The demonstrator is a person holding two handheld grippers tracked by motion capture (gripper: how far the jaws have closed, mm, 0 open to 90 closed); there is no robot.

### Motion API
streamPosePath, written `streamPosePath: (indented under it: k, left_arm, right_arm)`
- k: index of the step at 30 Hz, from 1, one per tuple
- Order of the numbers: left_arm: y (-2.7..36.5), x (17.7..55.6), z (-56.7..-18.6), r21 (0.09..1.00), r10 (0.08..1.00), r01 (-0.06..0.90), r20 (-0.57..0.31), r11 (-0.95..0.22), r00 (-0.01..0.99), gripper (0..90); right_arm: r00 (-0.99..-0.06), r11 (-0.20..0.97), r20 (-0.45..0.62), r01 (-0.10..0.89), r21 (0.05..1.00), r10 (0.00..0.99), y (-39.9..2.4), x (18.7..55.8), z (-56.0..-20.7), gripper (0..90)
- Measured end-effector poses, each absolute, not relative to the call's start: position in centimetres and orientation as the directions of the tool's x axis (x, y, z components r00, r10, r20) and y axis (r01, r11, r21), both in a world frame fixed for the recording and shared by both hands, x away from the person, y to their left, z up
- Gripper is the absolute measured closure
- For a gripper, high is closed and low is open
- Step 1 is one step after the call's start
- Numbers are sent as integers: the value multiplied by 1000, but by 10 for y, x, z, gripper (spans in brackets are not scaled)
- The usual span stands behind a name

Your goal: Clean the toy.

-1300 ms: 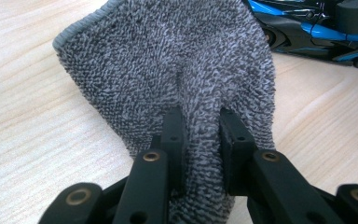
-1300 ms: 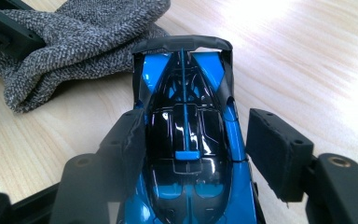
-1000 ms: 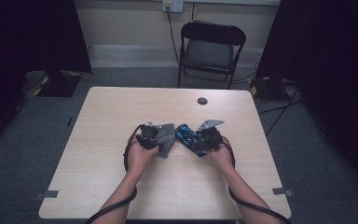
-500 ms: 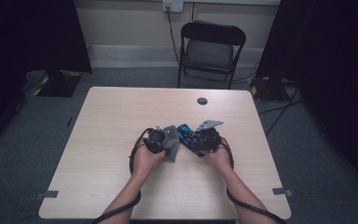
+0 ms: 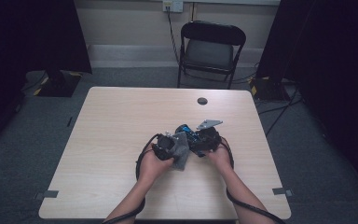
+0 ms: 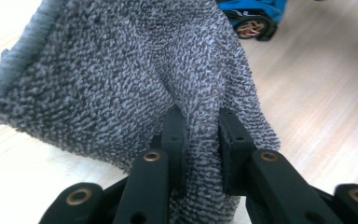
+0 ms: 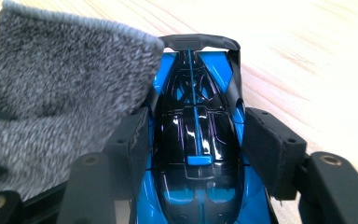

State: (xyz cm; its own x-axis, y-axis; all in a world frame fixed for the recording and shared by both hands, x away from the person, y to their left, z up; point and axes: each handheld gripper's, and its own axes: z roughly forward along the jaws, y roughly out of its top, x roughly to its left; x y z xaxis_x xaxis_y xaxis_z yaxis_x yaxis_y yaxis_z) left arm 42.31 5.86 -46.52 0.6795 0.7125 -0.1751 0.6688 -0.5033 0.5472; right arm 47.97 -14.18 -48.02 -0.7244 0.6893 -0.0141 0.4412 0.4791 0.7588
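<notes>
A grey terry cloth is pinched between the jaws of my left gripper, which is shut on it. In the high view the cloth hangs from the left gripper near the table's middle. A blue and black toy car sits lengthwise between the pads of my right gripper, which is shut on its sides. The cloth lies against the car's left flank and rear wing. In the high view the car is at the right gripper, right beside the cloth.
The pale wooden table has a small dark round hole cover towards its far edge. A black folding chair stands behind the table. Cables trail from both grippers along the forearms.
My left hand has carried the cloth to the right, up against the car. The right hand with the car has stayed put.
</notes>
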Motion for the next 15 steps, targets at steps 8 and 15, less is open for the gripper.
streamPosePath:
  k: [8,15]
  left_arm:
    - [49,414,-465,556,688,647,-173,-523,705,753]
    - [37,404,-466,565,651,623,-188,-540,735,753]
  right_arm:
    - [-725,478,-13,440,760,689,-142,480,-480,414]
    - [-724,478,-13,441,760,689,-142,480,-480,414]
